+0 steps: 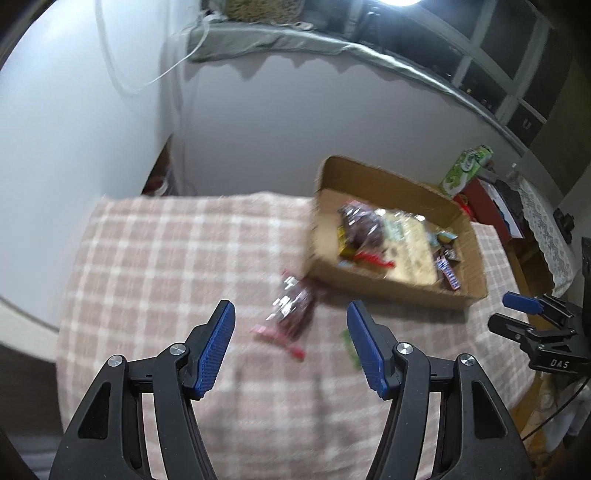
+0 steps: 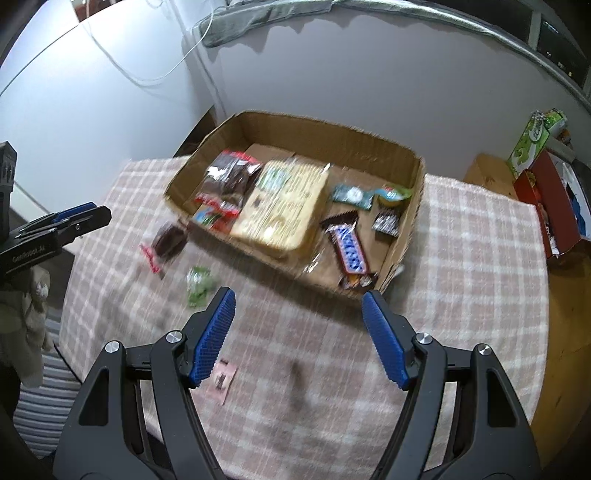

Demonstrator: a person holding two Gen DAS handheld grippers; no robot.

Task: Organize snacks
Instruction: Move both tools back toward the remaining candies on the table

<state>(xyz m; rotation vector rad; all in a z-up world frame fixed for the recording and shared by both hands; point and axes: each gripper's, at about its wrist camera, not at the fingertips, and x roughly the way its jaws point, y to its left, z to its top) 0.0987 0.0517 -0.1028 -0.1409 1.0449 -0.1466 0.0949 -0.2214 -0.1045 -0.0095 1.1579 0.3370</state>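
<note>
A cardboard box (image 2: 406,221) (image 1: 328,184) with several snack packs inside stands on the pink checked tablecloth (image 1: 166,258). In front of it lies a dark snack bag with red ends (image 1: 288,317) (image 2: 168,242), and a small green packet (image 2: 199,282) (image 1: 351,347) beside it. A small pink packet (image 2: 221,380) lies nearer. My left gripper (image 1: 291,310) hangs open above the dark bag, nothing between its fingers. My right gripper (image 2: 299,299) is open over the cloth by the box's near wall, empty. Each gripper also shows at the edge of the other's view.
A red box (image 2: 546,206) and a green carton (image 2: 532,144) stand on a wooden surface to the right. A white wall rises behind the table, with a grey cloth (image 2: 258,14) on a ledge. Striped fabric (image 2: 44,402) lies at the left below the table edge.
</note>
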